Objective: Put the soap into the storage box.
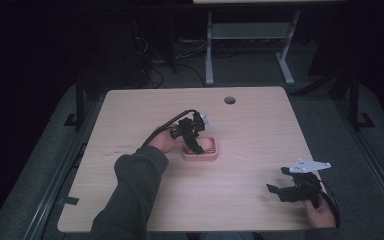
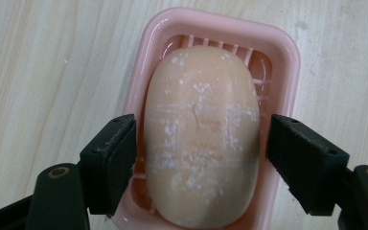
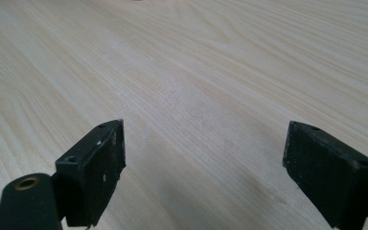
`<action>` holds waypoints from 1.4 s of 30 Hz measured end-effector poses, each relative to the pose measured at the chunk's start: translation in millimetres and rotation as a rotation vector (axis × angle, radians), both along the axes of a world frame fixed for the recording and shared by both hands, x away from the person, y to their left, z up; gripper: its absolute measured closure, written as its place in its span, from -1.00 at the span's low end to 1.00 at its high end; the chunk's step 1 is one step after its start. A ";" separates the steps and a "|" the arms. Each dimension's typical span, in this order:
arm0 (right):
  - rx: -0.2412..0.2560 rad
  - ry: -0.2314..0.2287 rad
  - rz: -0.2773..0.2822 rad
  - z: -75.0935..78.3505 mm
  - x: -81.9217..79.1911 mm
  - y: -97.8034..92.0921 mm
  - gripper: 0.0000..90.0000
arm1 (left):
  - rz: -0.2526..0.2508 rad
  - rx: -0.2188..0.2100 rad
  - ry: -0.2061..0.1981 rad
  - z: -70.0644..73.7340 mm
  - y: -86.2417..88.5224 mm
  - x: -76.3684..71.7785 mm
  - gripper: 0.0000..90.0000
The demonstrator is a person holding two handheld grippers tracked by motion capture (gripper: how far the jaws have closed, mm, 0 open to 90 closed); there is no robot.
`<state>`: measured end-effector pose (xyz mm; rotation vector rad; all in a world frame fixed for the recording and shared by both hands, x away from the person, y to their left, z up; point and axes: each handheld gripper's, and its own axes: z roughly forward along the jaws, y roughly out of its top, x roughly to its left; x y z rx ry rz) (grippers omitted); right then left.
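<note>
Peach oval bar of soap (image 2: 202, 139), speckled white, lying in a pink ribbed plastic soap dish (image 2: 287, 52) near the middle of the pale wooden table (image 1: 260, 130). Left gripper (image 2: 202, 158) poised over the dish, jaws spread either side of the soap: one close against it, the other just clear. Right gripper (image 3: 203, 167) well apart from the dish, near the table's front right corner, jaws wide and holding nothing.

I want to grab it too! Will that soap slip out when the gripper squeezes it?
It might. The soap is rounded and smooth, so the left gripper jaws, open on either side of it, could squeeze it out endways. Its white dusty patches suggest it is dry, which should help grip. It looks solid, so it probably won't bend, and the pink dish may slide along.
</note>
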<state>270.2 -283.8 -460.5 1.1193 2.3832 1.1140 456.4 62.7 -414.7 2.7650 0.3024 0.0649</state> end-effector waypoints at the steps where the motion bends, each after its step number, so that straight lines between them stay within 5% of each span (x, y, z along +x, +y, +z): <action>1: 0.000 0.000 0.001 -0.1 0.1 0.2 -0.69 | 0.003 -0.006 0.002 0.3 1.6 -0.7 -0.42; 27: -0.009 0.001 0.000 0.4 0.8 3.3 -0.69 | 0.017 -0.061 -0.053 17.9 34.3 -37.1 -0.42; 42: -0.007 0.003 -0.008 0.7 0.8 3.1 -0.69 | 0.052 -0.063 -0.043 14.5 58.5 -52.0 -0.43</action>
